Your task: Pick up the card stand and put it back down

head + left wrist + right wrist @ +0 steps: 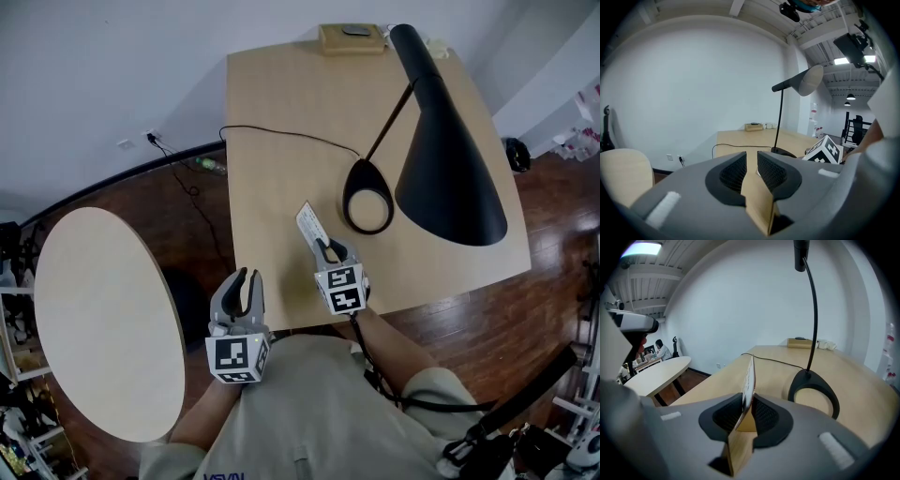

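Where the lamp (441, 150) stands: on the wooden table (281, 103), black shade leaning out to the right, ring base (367, 195) toward me.
Card stand (309, 225): just left of the lamp base and a bit nearer me. It's a thin white card, tilted, edge-on in the right gripper view. Can't tell if its foot is on the wood or just off it.
Right gripper (331, 249): my right-hand fingers, on my side of the lamp base and just left of it, both pads pinched on the card stand's lower part.
Left gripper (246, 281): well left of the lamp base, over the table's near edge. Fingers are a little apart with nothing in the gap, only tabletop showing through.
Cable (281, 131): thin black line from the lamp base going left and off the table's side.
Box (352, 37): small tan one behind the lamp, at the far edge.
Round table (103, 319): pale, way left of the lamp.
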The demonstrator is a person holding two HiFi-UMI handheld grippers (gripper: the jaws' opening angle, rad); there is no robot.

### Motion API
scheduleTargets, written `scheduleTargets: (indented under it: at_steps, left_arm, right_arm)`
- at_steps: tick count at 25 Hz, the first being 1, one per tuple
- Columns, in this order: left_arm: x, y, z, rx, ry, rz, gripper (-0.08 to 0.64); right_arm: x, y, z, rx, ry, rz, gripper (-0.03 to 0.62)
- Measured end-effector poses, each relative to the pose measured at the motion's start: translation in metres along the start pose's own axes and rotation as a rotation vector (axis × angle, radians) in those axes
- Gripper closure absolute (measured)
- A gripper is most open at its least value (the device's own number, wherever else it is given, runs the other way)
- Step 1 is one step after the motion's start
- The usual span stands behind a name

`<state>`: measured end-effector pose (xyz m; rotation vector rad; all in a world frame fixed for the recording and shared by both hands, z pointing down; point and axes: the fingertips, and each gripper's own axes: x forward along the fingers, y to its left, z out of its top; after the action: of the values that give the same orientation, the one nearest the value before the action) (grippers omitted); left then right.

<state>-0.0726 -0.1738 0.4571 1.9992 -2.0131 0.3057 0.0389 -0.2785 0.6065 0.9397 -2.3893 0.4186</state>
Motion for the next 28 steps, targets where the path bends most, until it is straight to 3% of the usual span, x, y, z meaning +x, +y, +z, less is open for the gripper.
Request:
scheduleTargets:
  at_steps: [13,20,28]
  left_arm:
    - [-0.002,0.002,0.001,-0.003,-0.001,0.025,0.489]
    - [-0.007,0.007,0.0,-0.016,-0.016,0.041,0.494]
    - [-0.01,0.003,0.007,-0.034,-0.032,0.059,0.494]
  right_arm:
    - [-0.022,0.003,0.017,0.065,-0.045,0.039,0.577]
    - [-0.059,0.011,0.054,0.109,-0.148,0.08,0.577]
    - [-0.089,0.022,0.108,0.072,-0.263,0.123,0.577]
